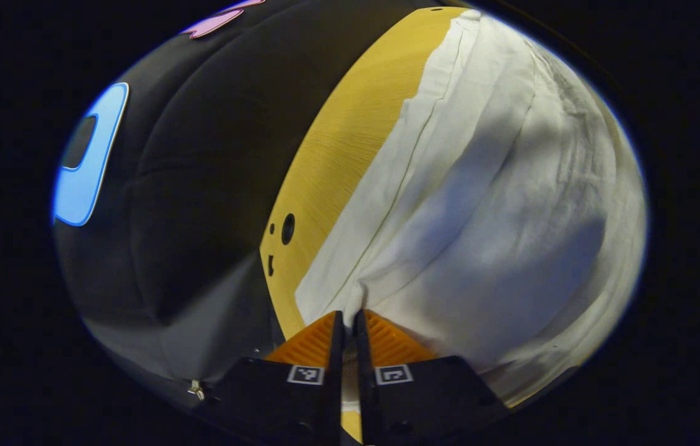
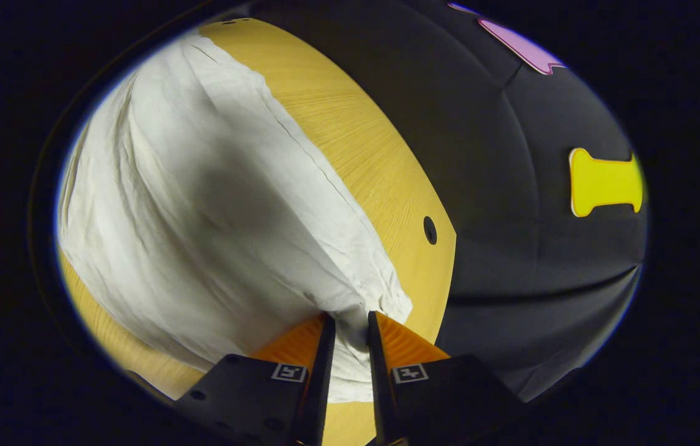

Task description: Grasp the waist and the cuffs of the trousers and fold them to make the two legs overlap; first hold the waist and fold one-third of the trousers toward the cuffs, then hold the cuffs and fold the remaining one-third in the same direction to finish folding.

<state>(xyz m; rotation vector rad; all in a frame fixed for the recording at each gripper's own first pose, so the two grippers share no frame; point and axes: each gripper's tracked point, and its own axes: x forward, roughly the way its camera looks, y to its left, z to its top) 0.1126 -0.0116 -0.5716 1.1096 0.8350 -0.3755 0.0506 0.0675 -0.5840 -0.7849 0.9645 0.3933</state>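
White trousers (image 1: 480,204) lie spread on a yellow wooden table (image 1: 337,142). In the left gripper view my left gripper (image 1: 348,316) is shut on a pinch of the white cloth at its near corner, and the fabric rises in a ridge from the fingertips. In the right gripper view the same trousers (image 2: 201,204) stretch away to the left, and my right gripper (image 2: 348,319) is shut on a bunched fold of their near corner by the table's edge. Which end is waist and which is cuffs I cannot tell.
The table (image 2: 362,142) ends close to both gripped corners, with small round holes (image 1: 288,228) near its edge. Beyond the edge hangs the booth's black cloth wall (image 2: 542,248). A bare strip of tabletop runs alongside the trousers.
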